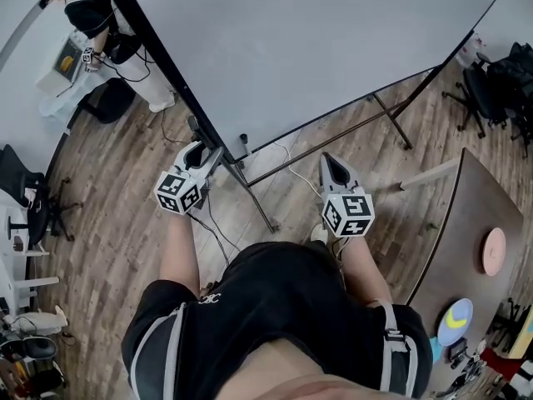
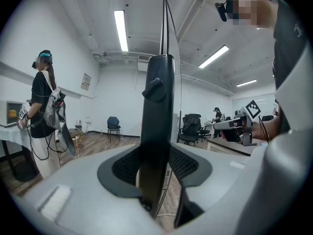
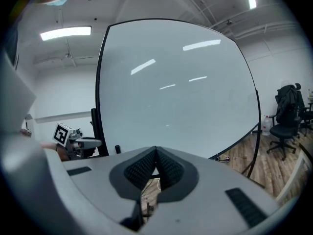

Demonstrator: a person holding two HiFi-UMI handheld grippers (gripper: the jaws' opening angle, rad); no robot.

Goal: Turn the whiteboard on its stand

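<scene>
The large whiteboard (image 1: 316,48) in its black frame leans on its stand over the wooden floor; in the right gripper view the whiteboard (image 3: 181,82) fills the scene. My left gripper (image 1: 200,158) is at the stand's left side post (image 1: 179,82). In the left gripper view the black post (image 2: 157,111), with a knob on it, stands between the pads and fills the gap, so my left gripper (image 2: 155,175) is shut on it. My right gripper (image 1: 333,167) hangs in front of the board's lower edge, apart from it. Its jaws meet at the tip of my right gripper (image 3: 155,153), with nothing between them.
The stand's floor bars (image 1: 333,140) and loose cables (image 1: 216,232) lie just ahead of my feet. A dark table (image 1: 466,223) with a pink disc (image 1: 494,251) and a blue plate (image 1: 455,321) stands at right. Office chairs (image 1: 500,82) are far right. Another person (image 1: 92,15) stands far left.
</scene>
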